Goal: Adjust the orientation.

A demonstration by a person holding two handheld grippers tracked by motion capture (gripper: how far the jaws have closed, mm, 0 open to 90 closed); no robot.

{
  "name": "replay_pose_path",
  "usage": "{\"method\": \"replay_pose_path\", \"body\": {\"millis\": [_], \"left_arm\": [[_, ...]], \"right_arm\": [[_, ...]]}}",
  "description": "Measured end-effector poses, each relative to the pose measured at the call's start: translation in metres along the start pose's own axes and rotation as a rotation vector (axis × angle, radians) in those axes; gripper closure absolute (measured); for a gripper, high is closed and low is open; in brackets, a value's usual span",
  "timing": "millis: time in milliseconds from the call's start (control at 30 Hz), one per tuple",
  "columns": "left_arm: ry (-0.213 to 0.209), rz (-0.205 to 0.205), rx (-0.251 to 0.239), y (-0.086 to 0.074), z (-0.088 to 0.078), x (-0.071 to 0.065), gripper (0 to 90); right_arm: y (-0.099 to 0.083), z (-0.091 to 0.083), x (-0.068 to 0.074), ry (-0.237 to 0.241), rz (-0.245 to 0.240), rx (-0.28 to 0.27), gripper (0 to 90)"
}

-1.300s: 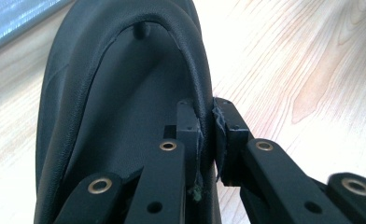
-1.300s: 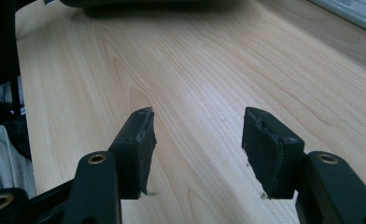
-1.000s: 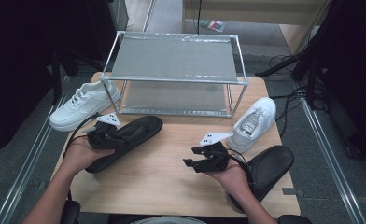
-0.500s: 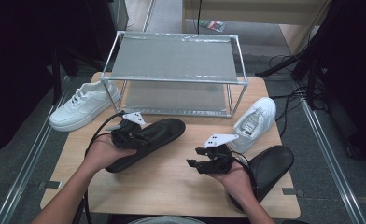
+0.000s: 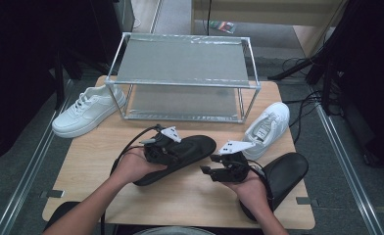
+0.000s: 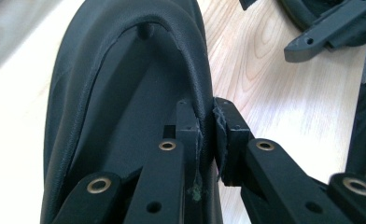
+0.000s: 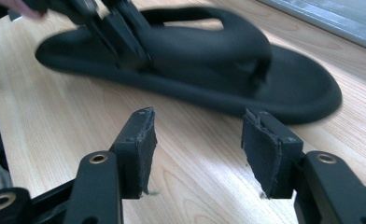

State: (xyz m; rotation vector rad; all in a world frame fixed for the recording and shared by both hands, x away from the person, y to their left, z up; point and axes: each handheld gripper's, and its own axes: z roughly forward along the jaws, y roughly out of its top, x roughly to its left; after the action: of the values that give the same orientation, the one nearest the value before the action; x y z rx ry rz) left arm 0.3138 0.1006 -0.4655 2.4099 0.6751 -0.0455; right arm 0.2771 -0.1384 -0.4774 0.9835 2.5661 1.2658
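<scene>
On the far left a white sneaker (image 5: 88,110) sits at the table's edge, partly over it, beside the metal rack (image 5: 182,78) — a two-shelf frame with both shelves bare.

The step in hand looks like carrying a black sandal (image 5: 180,157) across the wooden table (image 5: 190,198). The left gripper (image 5: 156,149) has it by the strap: in the left gripper view the jaws are drawn nearly together, the pads (image 6: 191,135) pinching the strap's padded edge (image 6: 197,79) with the sole hanging beneath. In the high view the sandal lies at a slant in the middle of the table, toe toward the right, just in front of the rack.

Right of it, the right gripper (image 5: 224,171) hovers low over the bare wood with its jaws spread wide and nothing between them — the right gripper view shows clean table between the worn pads (image 7: 144,140) and the carried sandal (image 7: 195,60) lying across just ahead. Behind that hand the second black sandal (image 5: 280,174) rests near the table's right corner, partly under the forearm, and a second white sneaker (image 5: 268,128) stands just beyond it, near the rack's right post.

As a judgement, the next move calls for lifting the pinched sandal clear and onto a rack shelf; the thin strap grip may let the sole swing or tilt, so a slow, level carry seems wise, with the free gripper ready to steady the toe.

The tabletop is pale wood grain, uncluttered. Around it: grey floor, metal rails on both sides, dark equipment and loose cables to the right.
</scene>
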Motion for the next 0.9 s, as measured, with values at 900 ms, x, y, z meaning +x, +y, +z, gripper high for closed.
{"method": "replay_pose_path", "body": {"millis": [900], "left_arm": [[-0.060,-0.006,-0.045,-0.014,-0.001,0.009,62.1]], "right_arm": [[-0.001,0.010,-0.003,-0.024,0.005,0.016,48.0]]}}
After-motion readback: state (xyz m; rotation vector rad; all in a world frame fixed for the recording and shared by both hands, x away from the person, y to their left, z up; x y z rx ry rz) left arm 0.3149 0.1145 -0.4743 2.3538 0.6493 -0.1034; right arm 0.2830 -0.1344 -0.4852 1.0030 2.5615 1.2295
